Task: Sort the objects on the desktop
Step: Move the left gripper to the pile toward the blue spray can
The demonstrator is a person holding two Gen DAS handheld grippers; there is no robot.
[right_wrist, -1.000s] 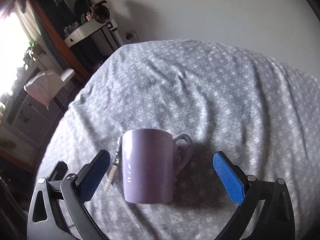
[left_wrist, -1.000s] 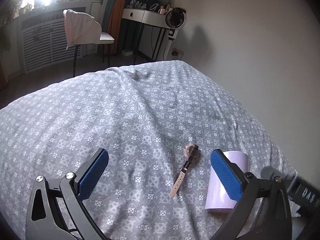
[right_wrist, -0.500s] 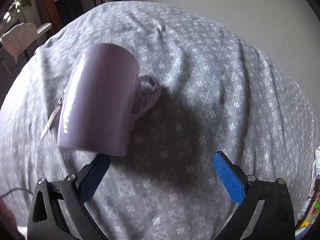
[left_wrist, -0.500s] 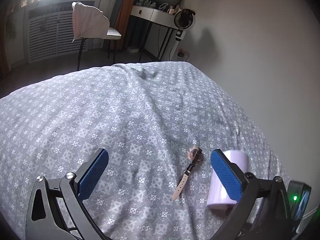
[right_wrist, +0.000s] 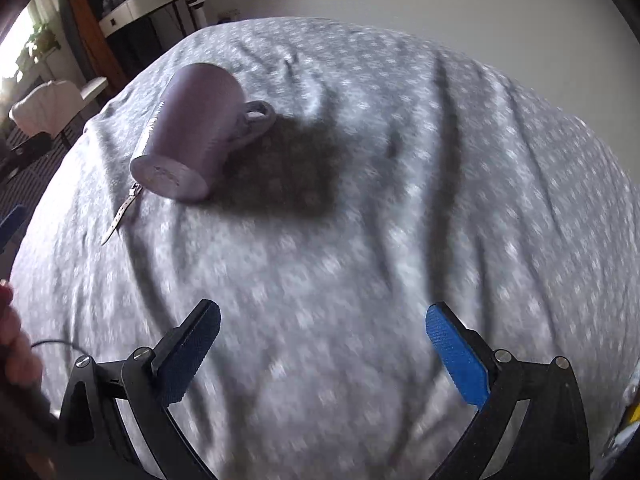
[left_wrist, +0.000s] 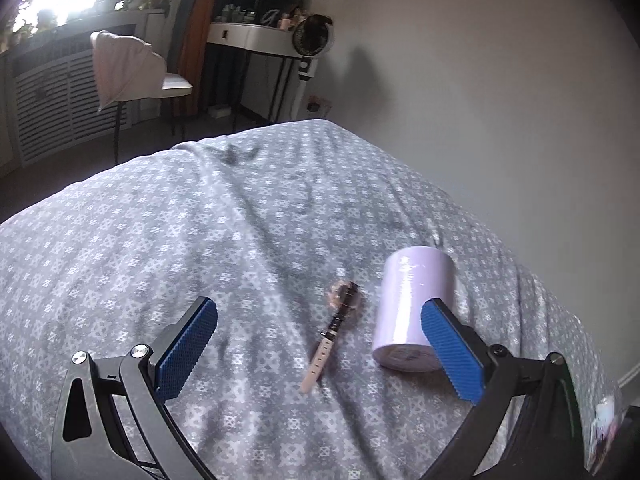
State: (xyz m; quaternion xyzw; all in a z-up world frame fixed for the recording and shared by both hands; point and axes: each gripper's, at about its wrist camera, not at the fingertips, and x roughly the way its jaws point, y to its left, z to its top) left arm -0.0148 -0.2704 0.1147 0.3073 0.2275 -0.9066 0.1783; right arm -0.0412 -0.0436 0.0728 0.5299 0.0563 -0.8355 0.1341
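Observation:
A lilac mug (left_wrist: 412, 304) lies on its side on the grey patterned cloth (left_wrist: 200, 240), its base toward me. Beside it, to the left, lies a wristwatch (left_wrist: 336, 320) with a pale strap. My left gripper (left_wrist: 320, 344) is open just above the cloth, with the watch between its fingers and its right pad (left_wrist: 452, 356) in front of the mug. In the right wrist view the mug (right_wrist: 196, 132) lies far left with its handle to the right, and the watch strap (right_wrist: 120, 216) pokes out under its base. My right gripper (right_wrist: 322, 356) is open over bare cloth, well short of the mug.
The cloth (right_wrist: 400, 220) is wrinkled and drops away at its edges. A chair (left_wrist: 132, 72) with a draped cloth, a side table (left_wrist: 256, 36) and a fan (left_wrist: 316, 36) stand beyond. A hand (right_wrist: 12, 344) shows at the left edge. Small items (left_wrist: 604, 428) sit at the lower right.
The right gripper has pulled back and away from the mug, which now lies far up left in its view. The left gripper shifted slightly, so mug and watch show more fully.

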